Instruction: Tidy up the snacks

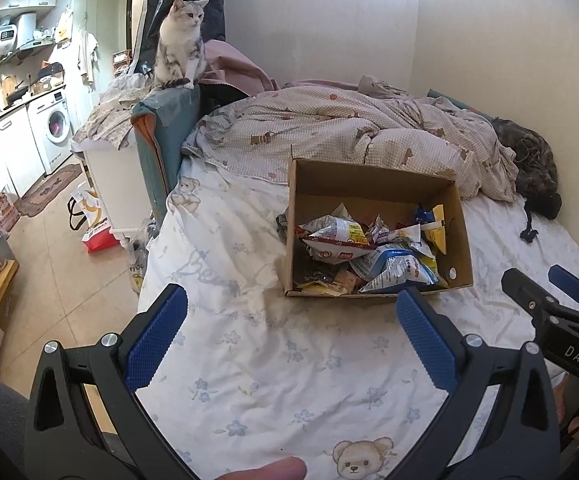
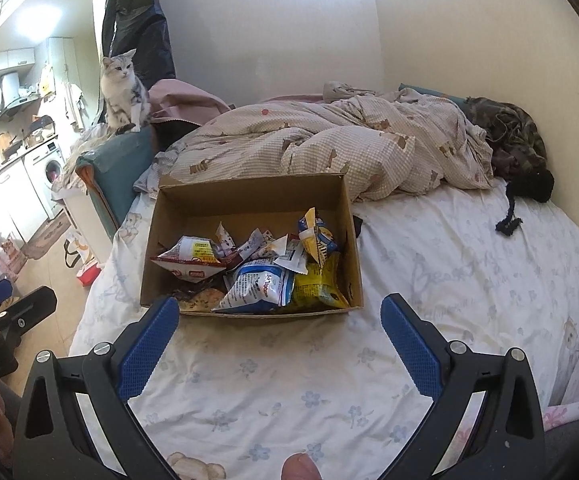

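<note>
An open cardboard box (image 1: 369, 188) (image 2: 249, 196) sits on a bed with a white flowered sheet. Inside lie several snack packets (image 1: 373, 252) (image 2: 257, 268): a red-and-white bag, a blue-and-white bag, yellow ones. My left gripper (image 1: 291, 300) hovers open over the sheet, just short of the box's near left corner, nothing between its blue pads. My right gripper (image 2: 279, 310) is open too, its fingertips level with the box's near wall, empty. In the left wrist view the right gripper (image 1: 541, 280) shows at the right edge.
A rumpled checked duvet (image 2: 349, 148) lies behind the box. A grey-and-white cat (image 1: 179, 44) sits on a teal cushion beside the bed. A dark garment (image 2: 517, 148) lies by the wall. Left of the bed are floor, bags (image 1: 89, 216) and a washing machine (image 1: 51, 128).
</note>
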{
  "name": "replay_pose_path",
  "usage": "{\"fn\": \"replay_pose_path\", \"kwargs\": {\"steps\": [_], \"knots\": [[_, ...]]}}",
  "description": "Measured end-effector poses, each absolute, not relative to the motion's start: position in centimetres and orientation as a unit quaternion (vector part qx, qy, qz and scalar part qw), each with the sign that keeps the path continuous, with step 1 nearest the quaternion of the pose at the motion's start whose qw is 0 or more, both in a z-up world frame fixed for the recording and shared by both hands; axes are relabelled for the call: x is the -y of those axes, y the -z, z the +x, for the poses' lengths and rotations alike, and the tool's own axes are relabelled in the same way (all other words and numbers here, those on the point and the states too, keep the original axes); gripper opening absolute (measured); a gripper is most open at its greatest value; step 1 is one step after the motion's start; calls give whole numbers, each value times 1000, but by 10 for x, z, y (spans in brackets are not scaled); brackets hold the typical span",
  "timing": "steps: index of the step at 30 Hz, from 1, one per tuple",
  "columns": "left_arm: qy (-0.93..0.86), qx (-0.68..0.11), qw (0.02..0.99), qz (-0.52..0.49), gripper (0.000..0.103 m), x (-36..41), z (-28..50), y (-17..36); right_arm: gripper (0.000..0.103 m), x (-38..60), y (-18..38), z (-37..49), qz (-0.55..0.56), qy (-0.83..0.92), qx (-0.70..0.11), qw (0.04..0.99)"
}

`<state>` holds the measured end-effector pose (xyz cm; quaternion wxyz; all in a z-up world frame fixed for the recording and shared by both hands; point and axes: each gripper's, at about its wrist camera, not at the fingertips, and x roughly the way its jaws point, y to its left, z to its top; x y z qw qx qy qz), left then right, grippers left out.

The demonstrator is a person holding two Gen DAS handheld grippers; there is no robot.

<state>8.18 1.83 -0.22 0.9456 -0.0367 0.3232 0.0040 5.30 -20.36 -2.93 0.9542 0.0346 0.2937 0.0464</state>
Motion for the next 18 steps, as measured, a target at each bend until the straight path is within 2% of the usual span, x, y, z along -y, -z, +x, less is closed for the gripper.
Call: {"fn": "replay_pose_path", "kwargs": {"steps": [18], "knots": [[-5, -326, 944, -41, 103, -22, 82, 3, 103, 207, 28, 52, 37, -43, -292, 955]]}}
